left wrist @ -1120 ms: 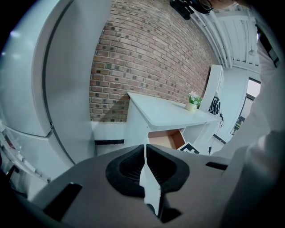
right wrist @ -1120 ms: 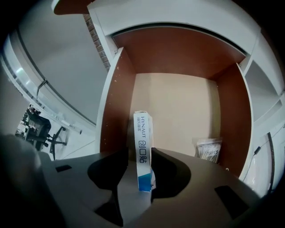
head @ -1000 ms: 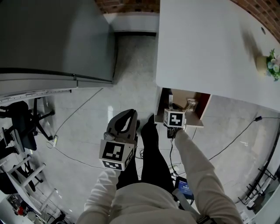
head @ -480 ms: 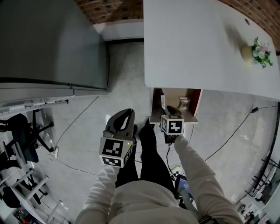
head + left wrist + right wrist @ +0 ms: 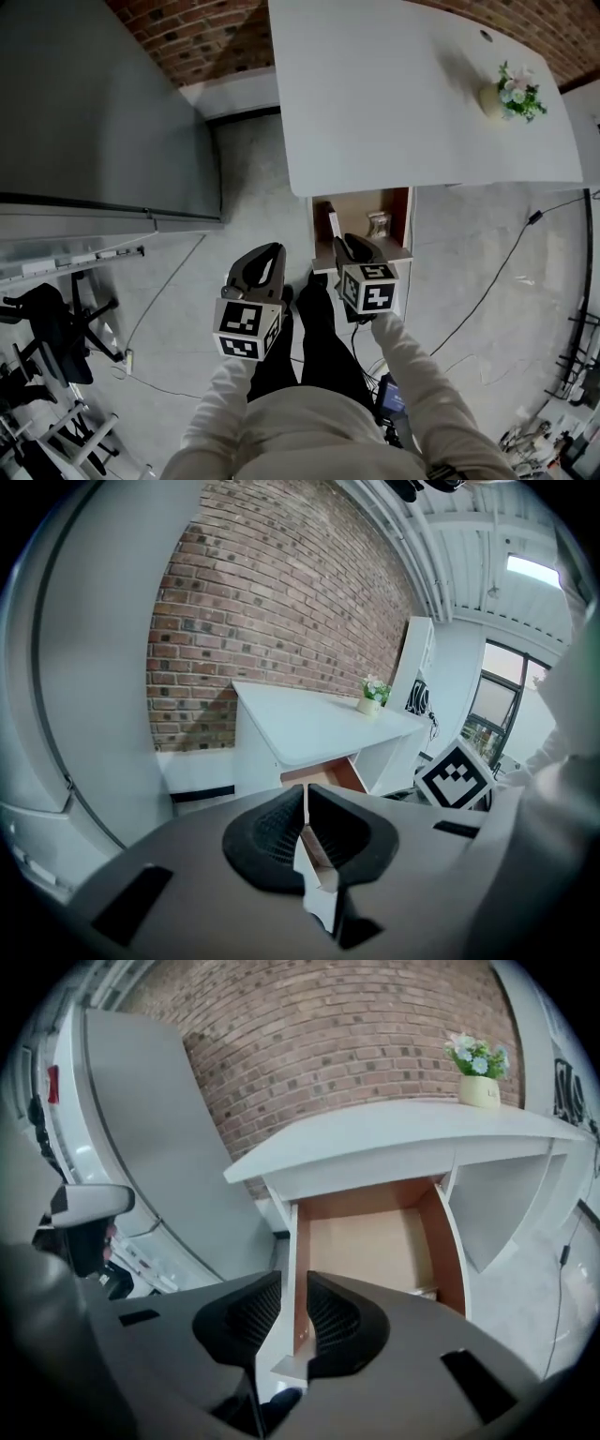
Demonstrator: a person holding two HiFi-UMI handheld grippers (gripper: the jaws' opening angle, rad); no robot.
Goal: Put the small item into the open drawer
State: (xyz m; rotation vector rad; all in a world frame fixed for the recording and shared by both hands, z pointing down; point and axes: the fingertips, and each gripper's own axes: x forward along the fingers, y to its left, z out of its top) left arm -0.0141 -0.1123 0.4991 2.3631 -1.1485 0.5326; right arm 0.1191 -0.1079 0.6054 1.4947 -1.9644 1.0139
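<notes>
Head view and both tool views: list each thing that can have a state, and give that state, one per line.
Drawer: open.
Small item: inside the drawer.
Flower pot: upright on the desk.
Left tool: shut, empty.
Right tool: jaws apart, just been closing, nothing between them.

Red brick wall (image 5: 202, 37), pale tiled floor (image 5: 248, 187), white desk (image 5: 394, 103) with flower pot (image 5: 511, 94), grey cabinet (image 5: 84, 122).

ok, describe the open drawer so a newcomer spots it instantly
Find the white desk against the brick wall. Below its front edge one drawer stands pulled out. Its tan wood inside sets it apart from the desk's white surfaces.
</notes>
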